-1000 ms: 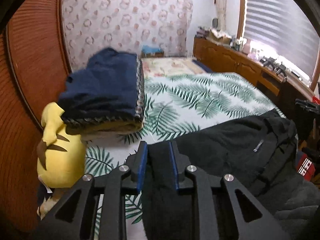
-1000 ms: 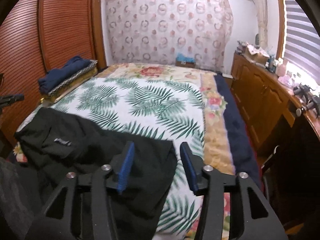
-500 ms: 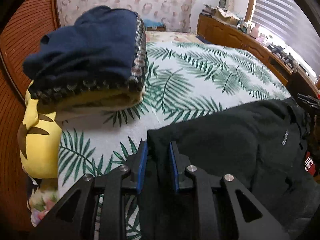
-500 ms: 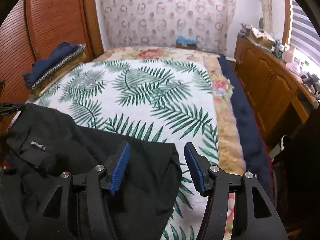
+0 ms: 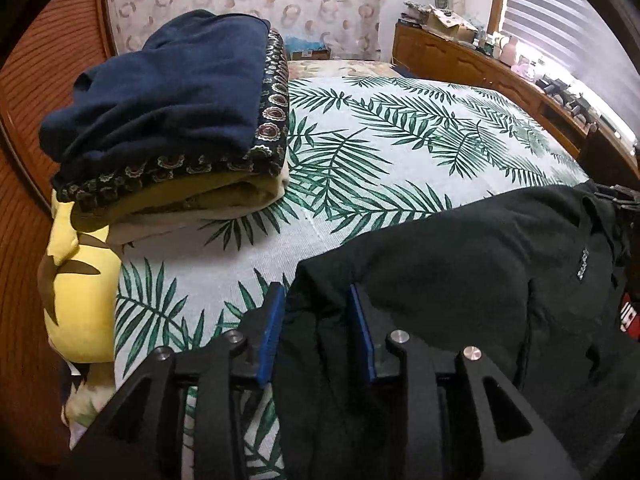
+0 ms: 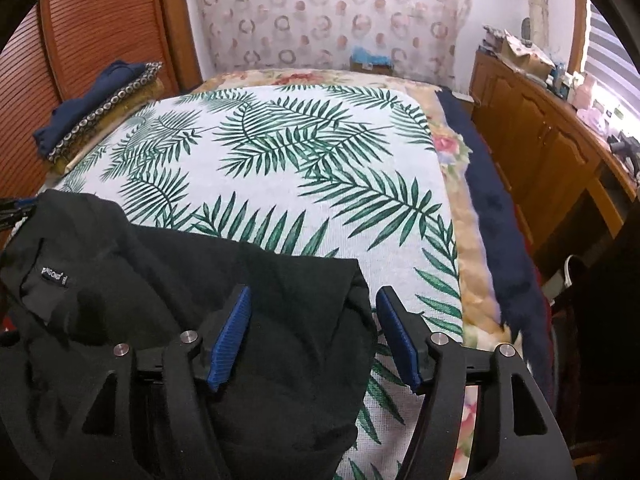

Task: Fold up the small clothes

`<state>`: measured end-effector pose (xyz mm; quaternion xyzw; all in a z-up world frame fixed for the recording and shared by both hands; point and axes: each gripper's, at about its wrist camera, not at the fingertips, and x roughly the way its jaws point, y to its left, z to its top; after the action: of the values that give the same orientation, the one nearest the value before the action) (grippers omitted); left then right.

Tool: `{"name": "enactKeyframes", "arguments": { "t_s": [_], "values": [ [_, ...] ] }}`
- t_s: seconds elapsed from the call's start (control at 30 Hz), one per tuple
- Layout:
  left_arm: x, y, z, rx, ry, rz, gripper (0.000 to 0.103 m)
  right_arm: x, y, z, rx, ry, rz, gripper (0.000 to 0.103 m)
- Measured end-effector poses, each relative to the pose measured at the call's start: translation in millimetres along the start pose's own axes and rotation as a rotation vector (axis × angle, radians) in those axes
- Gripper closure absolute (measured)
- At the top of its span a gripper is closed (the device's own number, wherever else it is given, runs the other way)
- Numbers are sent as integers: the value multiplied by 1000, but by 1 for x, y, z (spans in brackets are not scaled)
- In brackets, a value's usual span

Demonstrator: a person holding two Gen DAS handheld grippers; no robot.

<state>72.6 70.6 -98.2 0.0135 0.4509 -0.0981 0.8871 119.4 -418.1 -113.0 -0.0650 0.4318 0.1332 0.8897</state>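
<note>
A black garment [image 5: 460,280] lies spread on the near part of the palm-leaf bedcover [image 5: 360,140]. My left gripper [image 5: 316,296] has its jaws opening over the garment's left corner; the cloth lies slack between the blue pads. In the right wrist view the same garment [image 6: 140,280], with a small white label [image 6: 54,276], reaches under my right gripper [image 6: 314,294]. The right jaws are opening wide. The garment's right corner lies between them, and a gap shows beside the right pad.
A stack of folded clothes [image 5: 168,120] with a navy piece on top sits at the bed's left side, above a yellow plush toy [image 5: 76,288]. A wooden louvred wardrobe [image 6: 92,40] stands left, a cluttered wooden cabinet [image 6: 540,140] right. The leaf bedcover [image 6: 280,140] stretches beyond the garment.
Both grippers came down toward the bed with the garment's edge. The left jaws, tight on the cloth before, have widened. The right jaws have spread further apart.
</note>
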Motion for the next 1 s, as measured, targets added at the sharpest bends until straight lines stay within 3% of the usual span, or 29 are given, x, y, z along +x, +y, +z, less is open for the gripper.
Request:
{"name": "enactKeyframes", "arguments": {
  "t_s": [0.1,0.27,0.33,0.37,0.4,0.43,0.53,0.77,1.0],
  "values": [
    [1,7,2,-34,11,-34,69,2,-2,-1,14,8,7,37],
    [2,4,1,-33,2,-22,69,4,4,-2,-8,9,7,40],
    [2,4,1,-40,-1,-26,69,3,6,-2,-24,8,20,49],
    [2,3,0,-37,-5,-37,71,2,8,-2,-31,8,32,60],
    [1,1,0,-24,-10,-54,82,1,10,-2,-37,9,56,76],
    [1,-2,-2,-7,-14,-82,91,1,12,-2,-38,11,78,85],
    [-10,-12,-5,51,-45,-101,95,-8,17,-3,-43,-20,96,92],
    [-109,-16,13,-2,-316,-182,96,-80,20,11,11,-199,117,94],
    [-209,-25,37,39,-547,-177,96,-190,34,48,-59,-407,105,95]
  ]
}}
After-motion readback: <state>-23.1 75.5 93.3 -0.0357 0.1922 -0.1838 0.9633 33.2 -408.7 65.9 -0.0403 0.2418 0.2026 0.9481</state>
